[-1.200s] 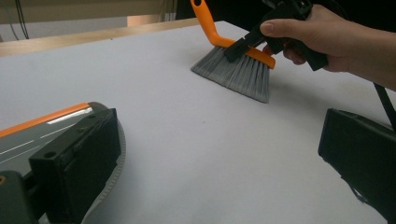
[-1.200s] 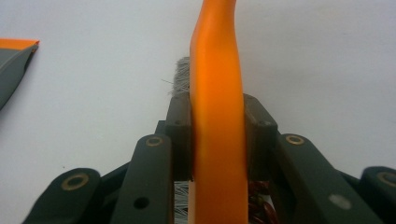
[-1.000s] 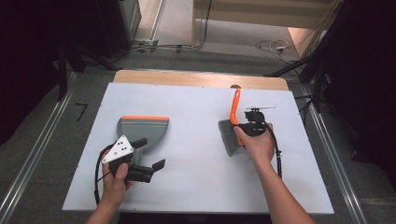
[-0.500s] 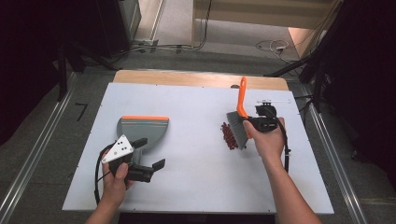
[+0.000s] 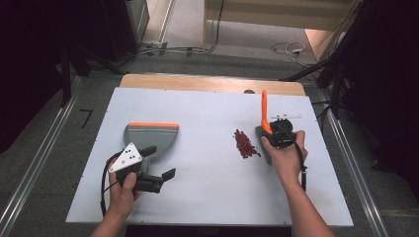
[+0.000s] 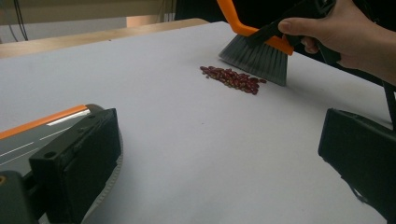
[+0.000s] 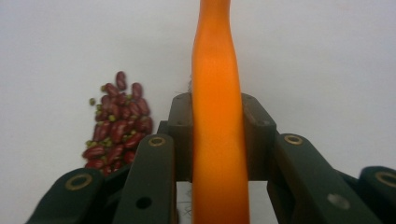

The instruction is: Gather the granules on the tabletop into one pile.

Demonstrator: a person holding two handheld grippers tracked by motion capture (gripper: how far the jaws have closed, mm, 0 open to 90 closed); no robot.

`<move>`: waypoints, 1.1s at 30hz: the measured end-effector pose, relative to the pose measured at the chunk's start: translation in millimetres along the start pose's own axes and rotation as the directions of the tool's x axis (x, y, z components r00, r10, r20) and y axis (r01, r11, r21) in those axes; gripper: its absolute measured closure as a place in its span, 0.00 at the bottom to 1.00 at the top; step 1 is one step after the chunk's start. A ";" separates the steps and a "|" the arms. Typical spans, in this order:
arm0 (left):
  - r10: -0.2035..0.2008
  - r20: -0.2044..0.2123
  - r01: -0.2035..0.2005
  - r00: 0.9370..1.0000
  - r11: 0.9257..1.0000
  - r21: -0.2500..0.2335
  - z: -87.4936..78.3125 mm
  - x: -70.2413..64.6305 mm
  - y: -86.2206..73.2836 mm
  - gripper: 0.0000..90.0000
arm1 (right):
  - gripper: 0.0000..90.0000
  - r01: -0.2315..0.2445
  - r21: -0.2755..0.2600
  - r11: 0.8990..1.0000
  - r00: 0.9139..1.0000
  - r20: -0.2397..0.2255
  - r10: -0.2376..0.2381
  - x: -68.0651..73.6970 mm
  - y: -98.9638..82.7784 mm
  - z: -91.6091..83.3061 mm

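In the high view, the right hand-held gripper sits right of the frame's middle, clenched on the orange handle of a small brush, which stands upright and reaches toward the top of the frame. The brush's grey bristles rest on the white worktop just below the jaws. A pile of red beans lies just left of the bristles, close beside them but apart from the jaws. At lower left, the left hand-held gripper rests low over the worktop with its jaws spread and nothing between them. A grey dustpan with an orange edge lies just above it in the frame, well apart from the beans.

In the left gripper view, the two black jaws stand wide apart at the lower corners, released, bare worktop between them. The dustpan shows at lower left, right beside the left-hand jaw. In the upper middle, the beans form a short strip, with the brush bristles touching its right end; a hand steers the brush from the upper right corner.

In the right gripper view, the orange brush handle runs up the centre, pinched between the jaws. The beans lie at centre left, just beside the left-hand jaw, with a few small green bits among them.
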State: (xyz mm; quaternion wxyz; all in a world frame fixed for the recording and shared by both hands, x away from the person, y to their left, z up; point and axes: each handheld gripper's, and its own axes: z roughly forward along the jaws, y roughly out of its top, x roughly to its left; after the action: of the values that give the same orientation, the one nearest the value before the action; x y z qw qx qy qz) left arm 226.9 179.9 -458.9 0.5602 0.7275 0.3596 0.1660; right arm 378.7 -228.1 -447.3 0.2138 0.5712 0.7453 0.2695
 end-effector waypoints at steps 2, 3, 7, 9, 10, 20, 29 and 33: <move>0.000 0.001 0.000 1.000 1.000 0.000 -0.2 0.0 0.1 0.00 | 0.76 0.027 0.003 1.000 1.000 0.015 -0.027 10.4 1.6 1.8; 0.000 0.000 0.000 1.000 1.000 0.000 -0.5 0.0 0.2 0.00 | 0.76 0.038 0.007 0.999 0.999 0.019 -0.038 14.9 3.0 2.8; -0.001 -0.002 0.001 1.000 1.000 -0.002 -2.1 0.7 0.4 0.00 | 0.77 0.057 0.017 0.998 0.998 0.023 -0.058 28.6 8.5 7.2; -0.002 -0.004 0.002 1.000 1.000 -0.005 -2.5 1.4 0.5 0.00 | 0.77 0.067 0.022 0.997 0.997 0.027 -0.068 32.5 11.0 8.9; -0.002 -0.003 0.002 1.000 1.000 -0.005 -2.5 1.7 0.5 0.00 | 0.77 0.069 0.022 0.997 0.997 0.024 -0.070 33.8 12.0 9.7; -0.001 -0.004 0.001 1.000 1.000 -0.003 -1.7 1.4 0.2 0.00 | 0.77 0.078 0.019 0.997 0.997 0.022 -0.078 29.0 14.8 7.4; -0.001 -0.004 0.001 1.000 1.000 -0.002 -1.2 1.6 -0.1 0.00 | 0.76 0.069 -0.032 0.997 0.998 -0.003 -0.069 12.6 15.4 -10.9; -0.002 -0.005 0.002 1.000 1.000 -0.004 -1.3 2.4 -0.4 0.00 | 0.76 0.059 -0.069 0.996 0.997 -0.045 -0.062 4.1 13.6 -21.4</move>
State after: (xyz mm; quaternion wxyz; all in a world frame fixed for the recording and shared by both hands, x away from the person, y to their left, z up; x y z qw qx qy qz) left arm 227.6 182.6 -459.2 0.5610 0.7256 0.3613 0.1680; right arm 374.3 -224.7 -422.2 0.2234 0.5344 0.7575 0.3014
